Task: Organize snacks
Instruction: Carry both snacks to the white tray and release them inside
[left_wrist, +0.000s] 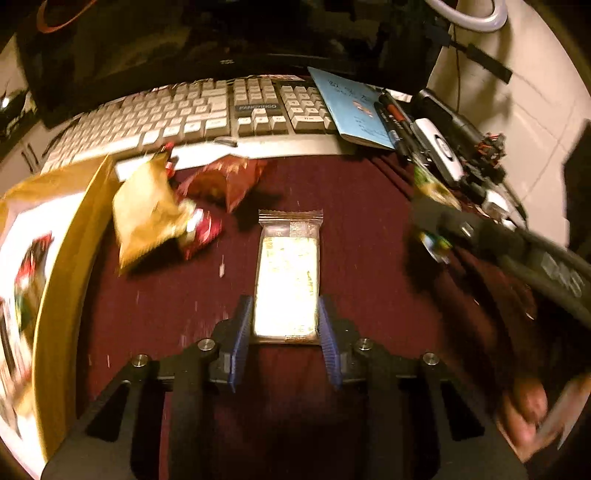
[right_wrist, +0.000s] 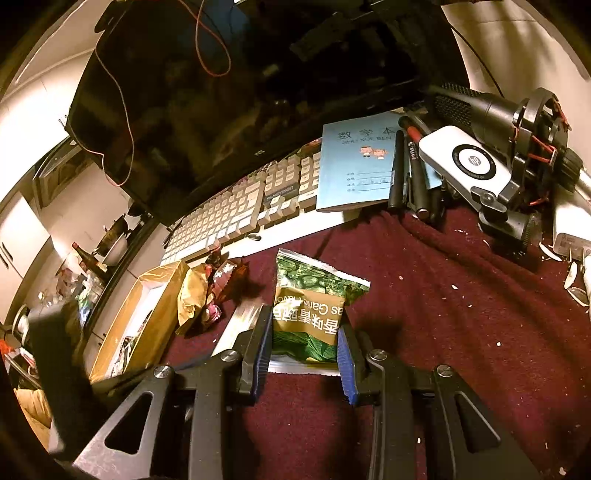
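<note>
My left gripper (left_wrist: 285, 321) is shut on a clear-wrapped pale snack bar (left_wrist: 288, 280) above the dark red cloth. My right gripper (right_wrist: 304, 338) is shut on a green and brown pea snack packet (right_wrist: 314, 306), held off the cloth; it shows blurred in the left wrist view (left_wrist: 434, 192). A gold packet (left_wrist: 147, 214) and red packets (left_wrist: 221, 181) lie near the yellow cardboard box (left_wrist: 62, 280) on the left. The box (right_wrist: 147, 321) holds several snacks and the snack bar's edge (right_wrist: 240, 321) shows beside it.
A white keyboard (left_wrist: 207, 110) and a dark monitor (right_wrist: 221, 92) stand at the back. A blue notebook (right_wrist: 356, 166), markers (right_wrist: 413, 173), a white HP device (right_wrist: 469, 162) and a microphone (right_wrist: 517, 114) crowd the back right. Crumbs lie on the red cloth (right_wrist: 461, 314).
</note>
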